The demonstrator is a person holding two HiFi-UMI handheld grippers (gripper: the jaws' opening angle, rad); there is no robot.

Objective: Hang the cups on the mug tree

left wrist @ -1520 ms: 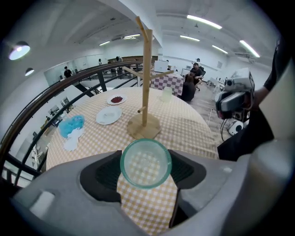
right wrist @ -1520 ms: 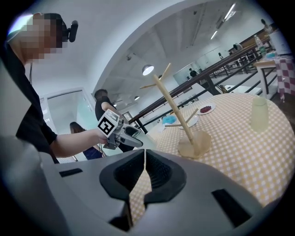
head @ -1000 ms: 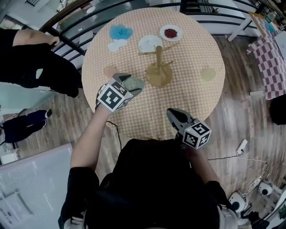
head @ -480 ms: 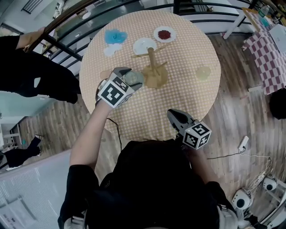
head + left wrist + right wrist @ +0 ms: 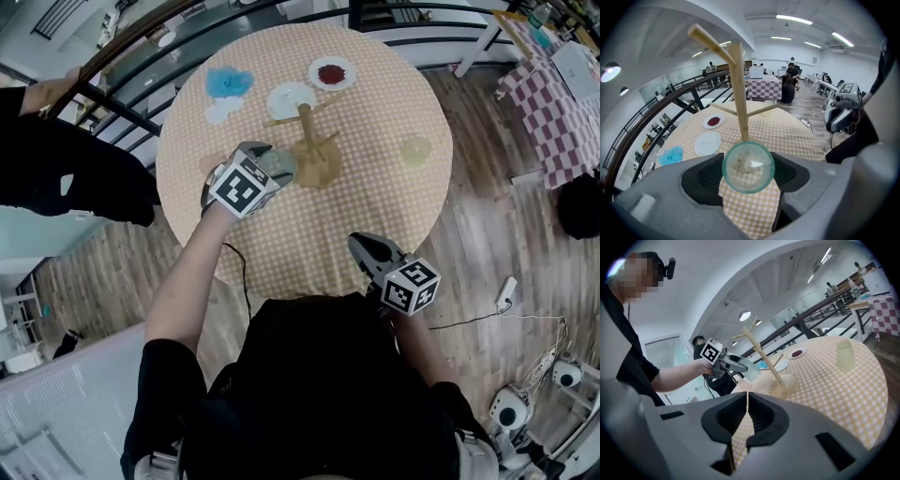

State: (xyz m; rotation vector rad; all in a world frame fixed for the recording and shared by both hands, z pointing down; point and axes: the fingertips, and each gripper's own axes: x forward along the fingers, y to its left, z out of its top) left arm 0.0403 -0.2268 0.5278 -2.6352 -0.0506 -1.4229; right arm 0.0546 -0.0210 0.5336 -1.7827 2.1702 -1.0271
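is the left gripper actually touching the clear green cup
Touching. In the left gripper view, the left gripper has the clear green cup between both jaws, with the pads pressed against its sides.

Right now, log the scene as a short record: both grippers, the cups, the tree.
left gripper: shut on the clear cup, held off the table close to the tree
right gripper: shut, empty, by the near edge of the table
tree: upright mid-table, no cup on its pegs
yellow cup: upright on the table, right of the tree, untouched
task: no cup hung yet
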